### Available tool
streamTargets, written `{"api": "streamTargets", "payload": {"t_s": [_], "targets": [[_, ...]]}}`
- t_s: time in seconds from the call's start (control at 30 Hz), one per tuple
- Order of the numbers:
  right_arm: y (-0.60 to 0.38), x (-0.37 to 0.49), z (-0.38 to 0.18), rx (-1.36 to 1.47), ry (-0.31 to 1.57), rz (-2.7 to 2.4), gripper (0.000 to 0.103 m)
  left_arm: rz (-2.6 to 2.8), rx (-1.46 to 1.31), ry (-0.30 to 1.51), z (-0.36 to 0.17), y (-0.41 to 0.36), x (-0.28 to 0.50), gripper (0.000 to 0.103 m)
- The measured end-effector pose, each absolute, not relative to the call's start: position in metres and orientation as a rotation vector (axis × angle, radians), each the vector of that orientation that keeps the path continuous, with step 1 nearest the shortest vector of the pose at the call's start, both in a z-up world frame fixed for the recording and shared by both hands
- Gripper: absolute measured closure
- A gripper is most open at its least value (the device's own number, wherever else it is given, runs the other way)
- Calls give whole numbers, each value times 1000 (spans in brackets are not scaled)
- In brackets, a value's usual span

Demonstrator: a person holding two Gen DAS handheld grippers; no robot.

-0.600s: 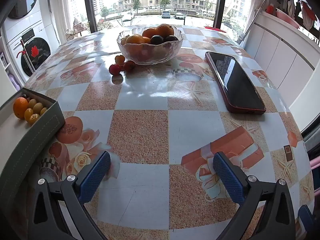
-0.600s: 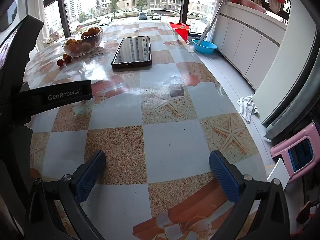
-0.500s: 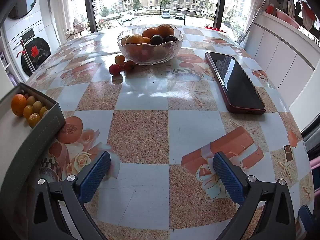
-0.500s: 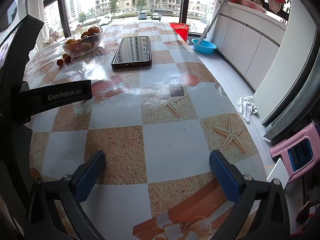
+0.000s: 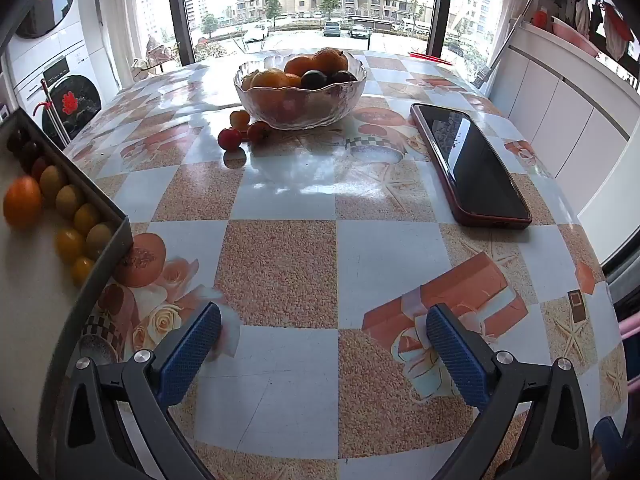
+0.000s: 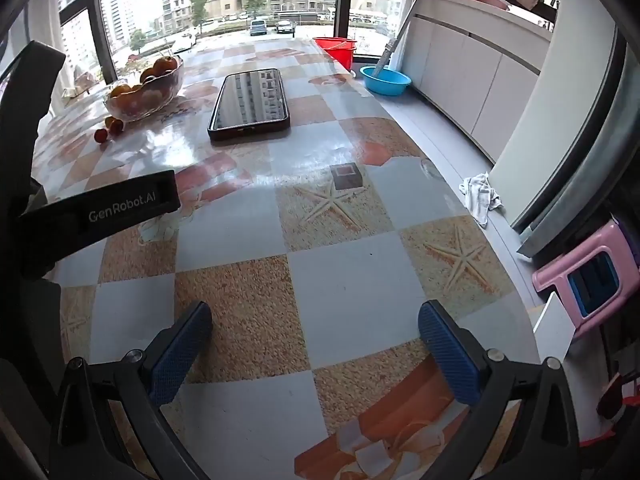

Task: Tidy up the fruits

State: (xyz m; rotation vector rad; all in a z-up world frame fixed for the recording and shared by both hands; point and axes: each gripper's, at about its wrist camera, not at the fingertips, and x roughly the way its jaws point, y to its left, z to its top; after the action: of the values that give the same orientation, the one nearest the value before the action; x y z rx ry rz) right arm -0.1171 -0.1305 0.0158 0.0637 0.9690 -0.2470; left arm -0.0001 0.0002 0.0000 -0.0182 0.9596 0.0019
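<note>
Grey tray (image 5: 105, 248): at the far left of the left wrist view, its corner overhanging the table (image 5: 280, 264); it holds an orange (image 5: 22, 206), a row of small yellow fruits (image 5: 78, 220) and some dark red ones behind.
Loose small red fruits (image 5: 244, 133): three on the table, just beside the bowl's left foot; well apart from both tongs.
Glass bowl (image 5: 300, 84): far centre of the table, heaped with oranges and dark plums.
Phone (image 5: 470, 164): lies flat to the right of the bowl, no part of the task.
Left tongs (image 5: 322, 354): jaws wide apart, empty, low over the near table.
Right tongs (image 6: 316, 350): jaws wide apart, empty, over the near right part of the table, pointed away from the fruit.
Step in hand: seemingly between picks; nothing is gripped.
Next move: likely the left tongs reach forward to a loose red fruit, close gently since it is round and may roll, then carry it to the tray.
</note>
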Motion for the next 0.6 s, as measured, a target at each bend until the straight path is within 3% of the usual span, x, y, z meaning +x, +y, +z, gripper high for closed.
{"api": "streamTargets", "payload": {"t_s": [0.6], "targets": [[-123, -119, 15, 75, 943, -264, 0, 2, -18, 959, 0, 0, 0, 0]]}}
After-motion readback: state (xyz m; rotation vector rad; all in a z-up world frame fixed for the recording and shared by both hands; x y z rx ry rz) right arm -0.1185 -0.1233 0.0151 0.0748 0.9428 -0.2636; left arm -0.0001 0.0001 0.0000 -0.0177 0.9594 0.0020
